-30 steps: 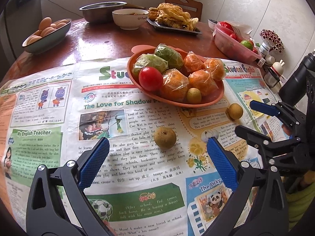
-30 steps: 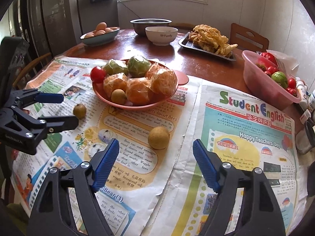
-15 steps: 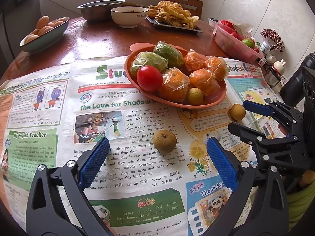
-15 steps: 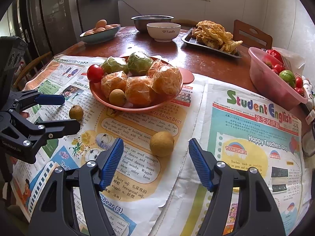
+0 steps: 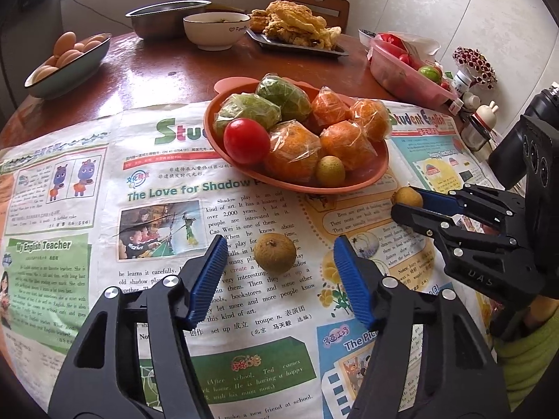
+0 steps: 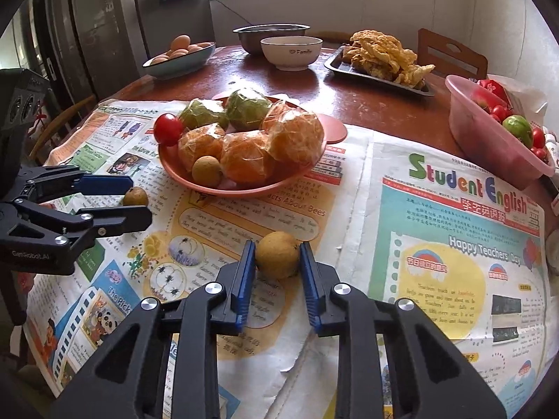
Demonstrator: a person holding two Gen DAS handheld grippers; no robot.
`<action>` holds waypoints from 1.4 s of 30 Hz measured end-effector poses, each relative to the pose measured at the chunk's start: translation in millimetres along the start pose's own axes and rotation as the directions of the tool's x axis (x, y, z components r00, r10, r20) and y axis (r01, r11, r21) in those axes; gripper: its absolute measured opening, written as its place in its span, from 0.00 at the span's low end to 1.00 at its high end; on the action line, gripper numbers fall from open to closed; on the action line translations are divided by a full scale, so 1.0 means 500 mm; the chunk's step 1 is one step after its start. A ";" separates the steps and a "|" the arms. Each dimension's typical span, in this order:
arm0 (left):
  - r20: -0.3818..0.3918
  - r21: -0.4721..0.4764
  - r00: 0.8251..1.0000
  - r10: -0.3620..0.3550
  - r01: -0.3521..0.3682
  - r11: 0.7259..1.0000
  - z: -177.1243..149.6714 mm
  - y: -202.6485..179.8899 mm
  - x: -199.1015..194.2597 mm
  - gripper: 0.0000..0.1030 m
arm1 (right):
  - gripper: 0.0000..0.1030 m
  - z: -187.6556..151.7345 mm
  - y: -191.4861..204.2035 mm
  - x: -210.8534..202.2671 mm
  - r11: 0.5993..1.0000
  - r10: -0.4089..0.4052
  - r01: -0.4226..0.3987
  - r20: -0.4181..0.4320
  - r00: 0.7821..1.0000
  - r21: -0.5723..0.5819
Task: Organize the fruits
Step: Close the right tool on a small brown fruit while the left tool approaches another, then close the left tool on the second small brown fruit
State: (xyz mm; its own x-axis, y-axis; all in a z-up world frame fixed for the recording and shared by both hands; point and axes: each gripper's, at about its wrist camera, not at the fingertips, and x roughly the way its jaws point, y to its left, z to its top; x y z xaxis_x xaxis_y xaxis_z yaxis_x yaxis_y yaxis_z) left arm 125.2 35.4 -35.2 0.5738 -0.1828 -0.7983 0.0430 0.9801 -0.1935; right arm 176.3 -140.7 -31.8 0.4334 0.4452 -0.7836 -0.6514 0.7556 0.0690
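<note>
Two brown longans lie on the newspaper in front of an orange plate (image 5: 367,181) (image 6: 244,190) that holds wrapped oranges, wrapped green fruit, a tomato (image 5: 246,140) and a small longan (image 5: 330,171). My right gripper (image 6: 277,246) (image 5: 405,199) is shut on one longan (image 6: 277,258) (image 5: 407,197), both blue pads pressing its sides. The other longan (image 5: 274,257) (image 6: 135,196) sits between the fingers of my left gripper (image 5: 281,244) (image 6: 138,199). Those jaws are closing, with a gap left on each side of the fruit.
Newspaper sheets (image 6: 454,244) cover the near half of the round wooden table. Behind the plate stand a bowl of eggs (image 5: 70,66), a metal bowl (image 5: 164,17), a white bowl (image 5: 216,33) and a tray of fried food (image 5: 297,35). A pink basket (image 6: 489,139) of tomatoes sits at the right.
The right gripper's jaws have closed onto the longan in front of it. The left gripper's jaws have narrowed around the other longan. Both hands stayed nearly in place.
</note>
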 end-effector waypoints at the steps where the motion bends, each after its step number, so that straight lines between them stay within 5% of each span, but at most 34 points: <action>1: -0.001 0.002 1.000 -0.002 0.002 1.000 0.000 -0.001 0.001 0.49 | 0.24 0.000 0.004 0.000 1.000 0.004 -0.004 0.000 1.000 -0.007; 17: -0.009 0.029 1.000 0.012 -0.012 1.000 0.001 -0.005 0.005 0.16 | 0.24 0.001 0.037 -0.002 0.998 0.060 -0.060 -0.006 0.998 -0.030; 42: 0.022 0.024 1.000 -0.020 0.019 1.000 0.008 0.000 -0.047 0.16 | 0.24 -0.002 0.087 -0.034 0.989 0.143 -0.143 0.013 0.990 -0.035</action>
State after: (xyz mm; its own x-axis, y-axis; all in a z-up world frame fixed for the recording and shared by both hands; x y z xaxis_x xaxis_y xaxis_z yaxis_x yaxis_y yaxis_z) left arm 114.7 40.1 -14.2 0.5907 -0.2003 -0.7816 0.0738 0.9781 -0.1948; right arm 140.1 -115.6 -16.1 0.3437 0.5552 -0.7574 -0.7281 0.6669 0.1585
